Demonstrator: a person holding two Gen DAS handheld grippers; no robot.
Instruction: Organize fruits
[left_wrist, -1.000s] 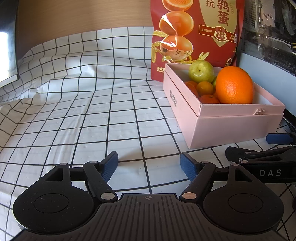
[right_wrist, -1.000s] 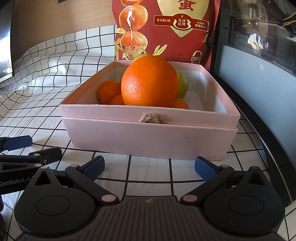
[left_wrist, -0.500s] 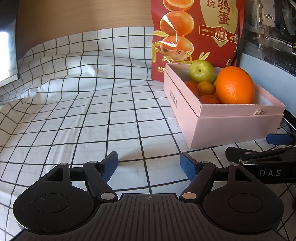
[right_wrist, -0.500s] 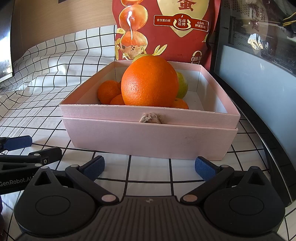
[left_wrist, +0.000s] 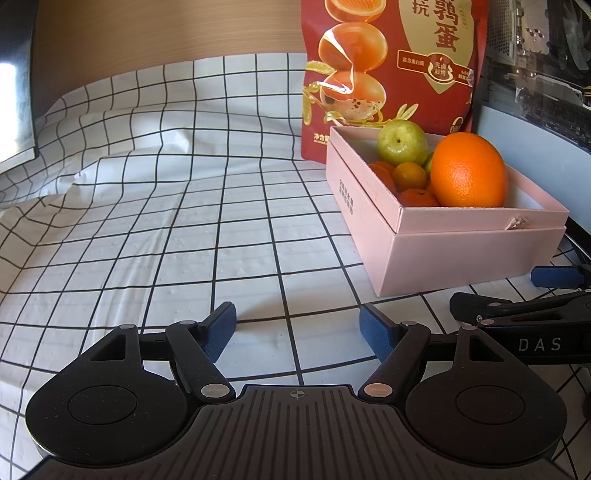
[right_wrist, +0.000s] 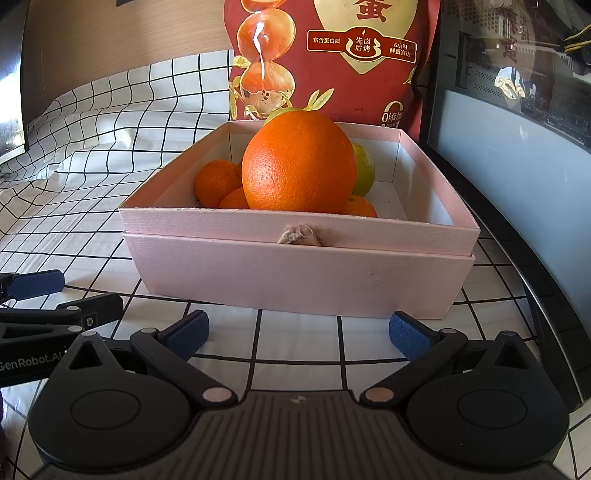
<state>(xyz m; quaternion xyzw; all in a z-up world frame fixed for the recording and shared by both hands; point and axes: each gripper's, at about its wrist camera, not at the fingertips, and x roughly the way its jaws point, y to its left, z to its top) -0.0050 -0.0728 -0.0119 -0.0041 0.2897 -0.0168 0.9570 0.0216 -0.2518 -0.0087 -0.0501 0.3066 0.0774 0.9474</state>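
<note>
Here both grippers (left_wrist: 297, 325) (right_wrist: 298, 332) rest low, fingers (left_wrist: 218, 328) spread.

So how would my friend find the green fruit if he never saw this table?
Look for the tall red snack bag at the back of the checked cloth; the pink box sits right in front of it. Inside, at the back near the bag, is the green fruit, the only green one showing whole among the orange ones.

Bright, warm daylight from the left — short soft shadows fall rightward. Glare streaks the glossy red bag (right_wrist: 325, 55) and the big orange (left_wrist: 467, 173). Both views are sharp, though fisheye bending curves the checked cloth (left_wrist: 166, 221) toward the edges.
</note>
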